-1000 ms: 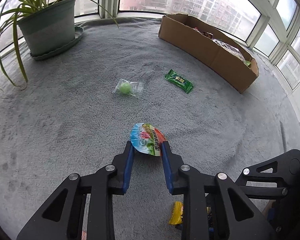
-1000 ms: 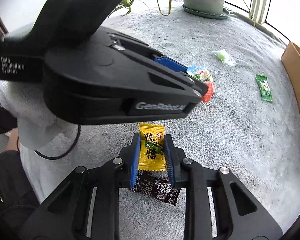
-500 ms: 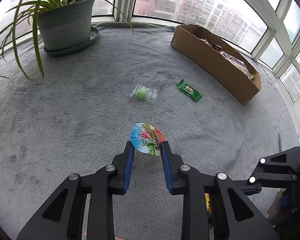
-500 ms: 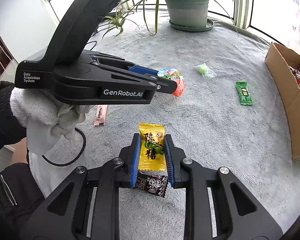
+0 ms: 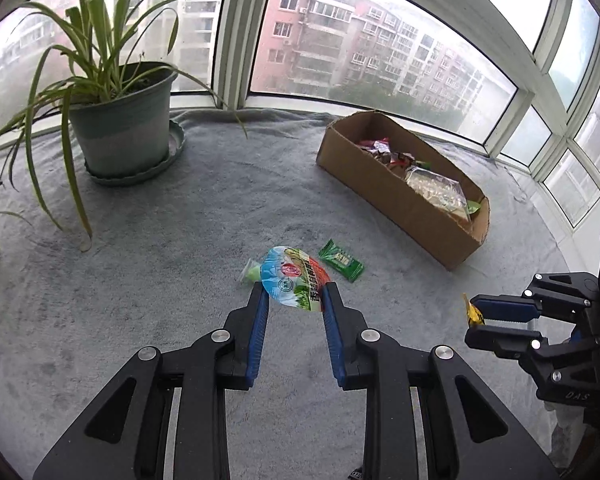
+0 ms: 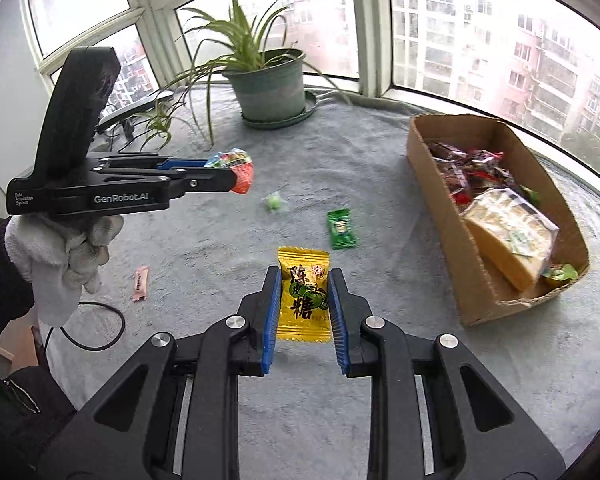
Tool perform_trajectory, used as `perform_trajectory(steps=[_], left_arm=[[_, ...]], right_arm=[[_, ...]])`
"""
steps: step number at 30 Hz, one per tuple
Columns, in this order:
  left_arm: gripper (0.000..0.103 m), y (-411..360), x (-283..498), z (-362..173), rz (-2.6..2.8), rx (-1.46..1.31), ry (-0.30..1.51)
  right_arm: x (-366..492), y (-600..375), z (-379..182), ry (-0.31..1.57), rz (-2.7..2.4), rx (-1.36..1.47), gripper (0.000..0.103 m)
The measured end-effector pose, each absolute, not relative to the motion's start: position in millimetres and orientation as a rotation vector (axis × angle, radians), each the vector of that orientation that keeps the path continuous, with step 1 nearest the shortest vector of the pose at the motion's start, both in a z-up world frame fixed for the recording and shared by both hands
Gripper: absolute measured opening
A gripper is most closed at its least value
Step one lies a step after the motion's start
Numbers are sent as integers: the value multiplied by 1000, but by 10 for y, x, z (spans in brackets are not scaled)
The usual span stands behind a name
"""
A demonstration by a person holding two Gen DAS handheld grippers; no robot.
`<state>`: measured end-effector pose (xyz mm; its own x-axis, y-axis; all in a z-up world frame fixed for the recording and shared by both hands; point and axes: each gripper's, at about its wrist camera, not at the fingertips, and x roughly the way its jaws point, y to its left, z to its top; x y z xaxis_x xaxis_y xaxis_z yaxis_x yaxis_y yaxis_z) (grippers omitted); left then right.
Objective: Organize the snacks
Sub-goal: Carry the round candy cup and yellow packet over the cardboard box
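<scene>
My left gripper (image 5: 294, 296) is shut on a round blue, green and red snack pouch (image 5: 294, 278) and holds it above the grey cloth; it also shows in the right wrist view (image 6: 236, 174). My right gripper (image 6: 304, 280) is shut on a yellow candy packet (image 6: 304, 294), lifted off the cloth; it shows at the right of the left wrist view (image 5: 474, 322). A cardboard box (image 6: 480, 280) with several snacks stands to the right (image 5: 404, 208). A green packet (image 6: 341, 229) and a small green candy in clear wrap (image 6: 275, 202) lie on the cloth.
A potted spider plant (image 5: 124, 120) on a saucer stands at the back left by the windows. A pink stick packet (image 6: 141, 283) and a black cable (image 6: 100, 332) lie at the left near the cloth's edge. Grey cloth (image 5: 160, 240) covers the surface.
Both grippers have risen and tilted up with their packets, bringing the windows and box contents into view. The dark packet under the right gripper is out of view.
</scene>
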<state>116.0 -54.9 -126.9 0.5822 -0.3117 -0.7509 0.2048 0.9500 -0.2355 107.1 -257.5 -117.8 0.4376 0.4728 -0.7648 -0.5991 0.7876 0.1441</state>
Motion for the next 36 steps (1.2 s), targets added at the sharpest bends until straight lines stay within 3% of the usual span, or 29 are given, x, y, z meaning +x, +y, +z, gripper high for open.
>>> perform_trajectory(steps=[21,36], left_arm=[[26,-1525,1706,-960,-467,-80,844],[26,-2392,1989,-1155,-621,-88,915]], right_arm=[[2314,-3633,-728,779,396,-125,24],[3221,-3684,-1006,839,366,-141,24]])
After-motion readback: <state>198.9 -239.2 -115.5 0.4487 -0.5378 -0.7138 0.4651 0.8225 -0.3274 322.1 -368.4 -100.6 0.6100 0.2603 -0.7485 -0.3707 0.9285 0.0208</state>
